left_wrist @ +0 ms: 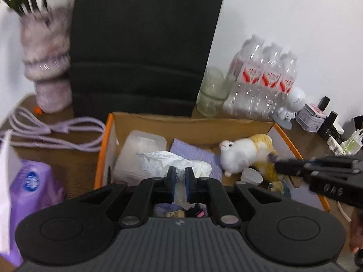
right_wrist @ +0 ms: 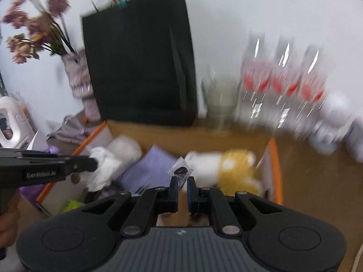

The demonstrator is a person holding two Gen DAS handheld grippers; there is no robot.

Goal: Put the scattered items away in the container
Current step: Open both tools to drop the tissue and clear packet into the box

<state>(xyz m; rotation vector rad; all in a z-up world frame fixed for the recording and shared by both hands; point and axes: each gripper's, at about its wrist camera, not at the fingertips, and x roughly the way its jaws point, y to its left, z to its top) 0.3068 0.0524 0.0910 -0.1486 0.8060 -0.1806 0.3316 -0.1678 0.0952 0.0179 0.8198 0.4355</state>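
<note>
Cardboard box (left_wrist: 158, 119) on desk, orange-edged, already holding tissue wad (left_wrist: 172, 162), purple cloth (left_wrist: 195, 153), plush toy (left_wrist: 245, 153), small tub (left_wrist: 251, 175). Left gripper (left_wrist: 180, 174) pinched shut on tissue over box. Right gripper (right_wrist: 182, 182) clamped on small clear packet (right_wrist: 180, 170) above box. Bottles (left_wrist: 263, 79), black bag (left_wrist: 140, 45) behind.

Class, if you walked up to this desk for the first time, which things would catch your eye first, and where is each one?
The orange-edged cardboard box in the middle, with a white and yellow plush toy lying at its right side. Behind it a tall black bag stands against the wall, with shrink-wrapped water bottles to its right.
</note>
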